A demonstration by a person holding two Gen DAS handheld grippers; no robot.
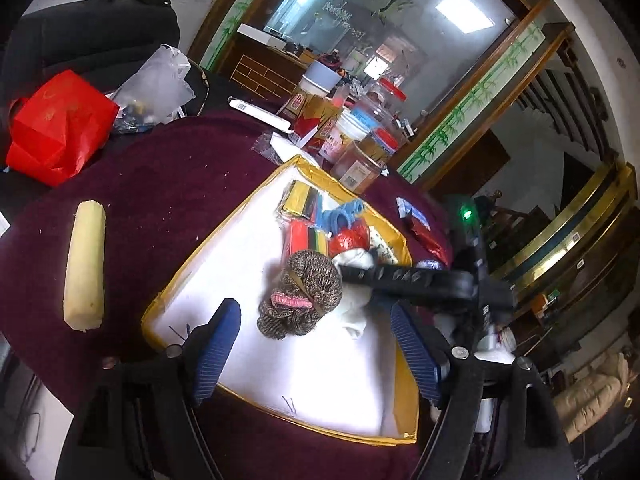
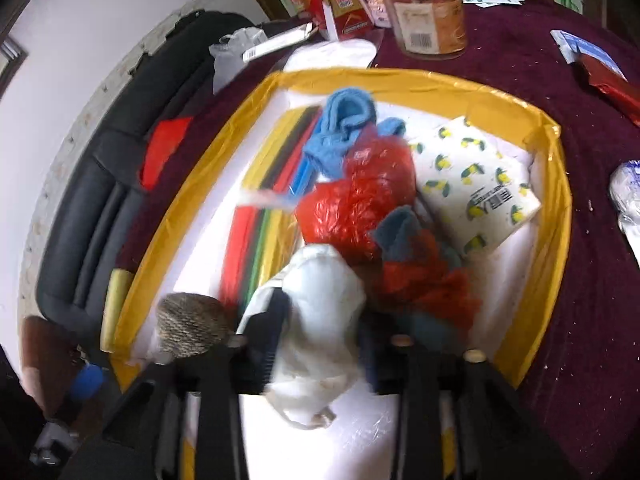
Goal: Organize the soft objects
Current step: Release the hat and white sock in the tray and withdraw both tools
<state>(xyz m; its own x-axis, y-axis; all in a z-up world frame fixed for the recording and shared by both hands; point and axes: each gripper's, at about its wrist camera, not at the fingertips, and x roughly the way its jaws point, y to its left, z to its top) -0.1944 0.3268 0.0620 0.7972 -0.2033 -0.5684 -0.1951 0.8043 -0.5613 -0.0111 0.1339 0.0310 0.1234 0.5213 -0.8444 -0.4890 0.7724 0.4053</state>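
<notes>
Most soft things already sit in my yellow-rimmed tray (image 1: 224,236). My left gripper (image 1: 316,348) gapes wide, empty, before the yarn ball (image 1: 308,292); my right gripper (image 2: 320,356), part-open, straddles a white bundle (image 2: 316,320). The foam roll (image 1: 85,266) lies near the table's left edge, still outside.

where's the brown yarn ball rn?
Left wrist view: brown yarn ball lies in the yellow-rimmed tray, centre, beside the white cloth, ahead of the open left tool.

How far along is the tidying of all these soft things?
Mostly done, it seems: the yellow-rimmed box already holds a blue cloth, red bag and brown yarn skein. The right gripper has a white bundle between its fingers over the box. The pale yellow roll remains outside on the tablecloth.
</notes>
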